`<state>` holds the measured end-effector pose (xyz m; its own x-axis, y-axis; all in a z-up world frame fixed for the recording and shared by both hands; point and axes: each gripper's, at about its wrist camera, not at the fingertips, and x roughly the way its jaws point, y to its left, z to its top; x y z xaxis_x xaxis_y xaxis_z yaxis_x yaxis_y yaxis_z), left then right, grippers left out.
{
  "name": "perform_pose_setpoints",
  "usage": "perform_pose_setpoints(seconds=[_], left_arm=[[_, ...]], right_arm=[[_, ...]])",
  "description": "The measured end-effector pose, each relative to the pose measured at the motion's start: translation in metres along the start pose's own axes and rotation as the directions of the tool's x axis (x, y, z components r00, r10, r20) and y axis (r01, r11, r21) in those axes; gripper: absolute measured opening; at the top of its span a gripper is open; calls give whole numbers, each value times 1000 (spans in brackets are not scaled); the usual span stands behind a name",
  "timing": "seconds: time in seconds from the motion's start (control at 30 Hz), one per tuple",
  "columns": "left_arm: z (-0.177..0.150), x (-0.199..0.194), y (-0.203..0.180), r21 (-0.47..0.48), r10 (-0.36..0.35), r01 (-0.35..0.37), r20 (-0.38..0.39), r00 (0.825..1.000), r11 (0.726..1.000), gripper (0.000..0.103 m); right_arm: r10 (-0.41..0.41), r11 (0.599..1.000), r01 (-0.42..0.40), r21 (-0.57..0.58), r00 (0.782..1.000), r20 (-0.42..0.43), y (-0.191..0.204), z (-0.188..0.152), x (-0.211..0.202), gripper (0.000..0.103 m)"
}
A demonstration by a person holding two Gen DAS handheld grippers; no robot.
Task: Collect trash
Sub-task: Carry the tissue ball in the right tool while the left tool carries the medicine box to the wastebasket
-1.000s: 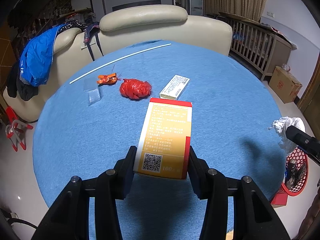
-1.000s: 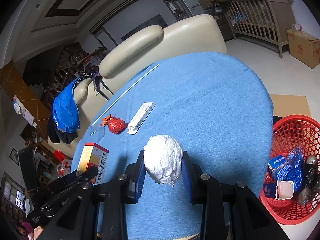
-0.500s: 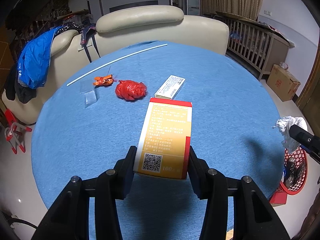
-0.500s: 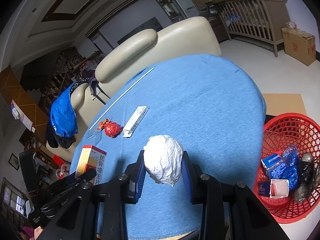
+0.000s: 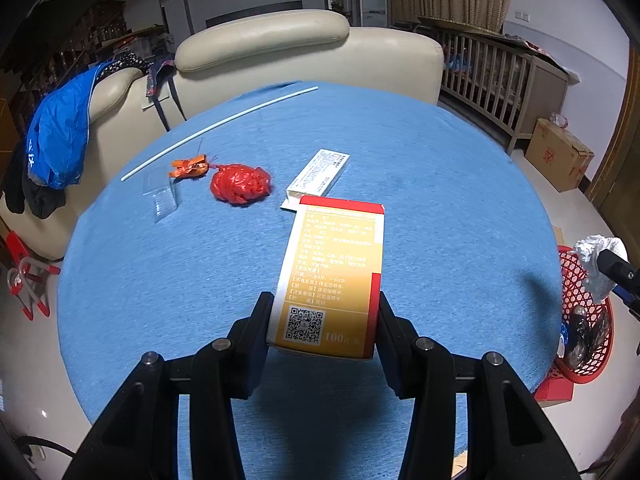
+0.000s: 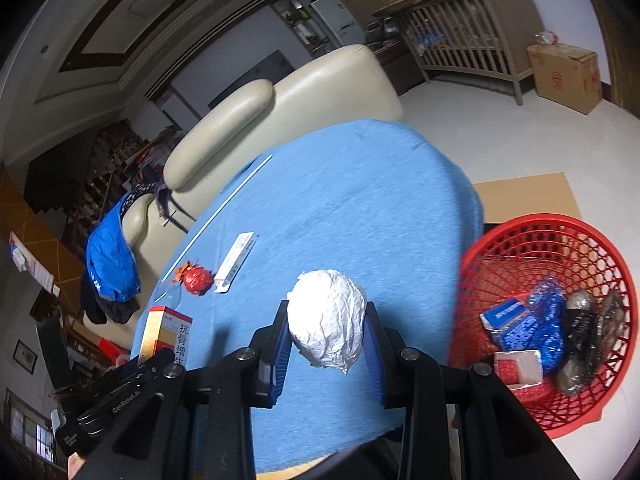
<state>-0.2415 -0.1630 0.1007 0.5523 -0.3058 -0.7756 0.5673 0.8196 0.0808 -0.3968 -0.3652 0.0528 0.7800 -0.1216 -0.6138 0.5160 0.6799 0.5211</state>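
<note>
My left gripper (image 5: 322,320) is shut on a yellow and red medicine box (image 5: 334,272) and holds it above the blue round table (image 5: 440,200). My right gripper (image 6: 326,340) is shut on a crumpled white paper ball (image 6: 328,318), above the table's right edge next to the red trash basket (image 6: 532,240). The basket also shows in the left wrist view (image 5: 572,276). On the table lie a red crumpled bag (image 5: 240,183), an orange wrapper (image 5: 189,166), a white flat box (image 5: 320,172), a clear plastic piece (image 5: 160,196) and a long white stick (image 5: 220,128).
The basket holds blue packets (image 6: 528,320), a red and white box (image 6: 518,366) and dark items (image 6: 588,332). A cream sofa (image 5: 280,52) with a blue jacket (image 5: 56,140) stands behind the table. A cardboard box (image 5: 558,154) and a wooden crib (image 5: 500,76) are at right.
My right gripper has moved right with the paper ball, so the red basket is nearer and larger in its view. My left gripper has shifted slightly with the box still held.
</note>
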Motion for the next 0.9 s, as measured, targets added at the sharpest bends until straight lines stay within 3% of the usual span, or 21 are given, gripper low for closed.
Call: perform_pose_setpoints(seconds=[0.23, 0.47, 0.63, 0.9], left_arm=[[4, -2, -17, 34, -15, 14, 7, 1000, 999, 50], [17, -9, -60, 120, -61, 58, 23, 998, 991, 50], [23, -14, -105, 215, -104, 95, 32, 994, 972, 50], [31, -15, -172, 316, -202, 194, -7, 979, 929, 50]], right_arm=[[-82, 994, 78, 72, 995, 49, -46, 7, -26, 35], [-197, 975, 187, 123, 978, 73, -95, 11, -43, 35], [-268, 951, 257, 175, 963, 42, -134, 6, -43, 35], [-284, 931, 278, 238, 959, -8, -172, -6, -43, 35]])
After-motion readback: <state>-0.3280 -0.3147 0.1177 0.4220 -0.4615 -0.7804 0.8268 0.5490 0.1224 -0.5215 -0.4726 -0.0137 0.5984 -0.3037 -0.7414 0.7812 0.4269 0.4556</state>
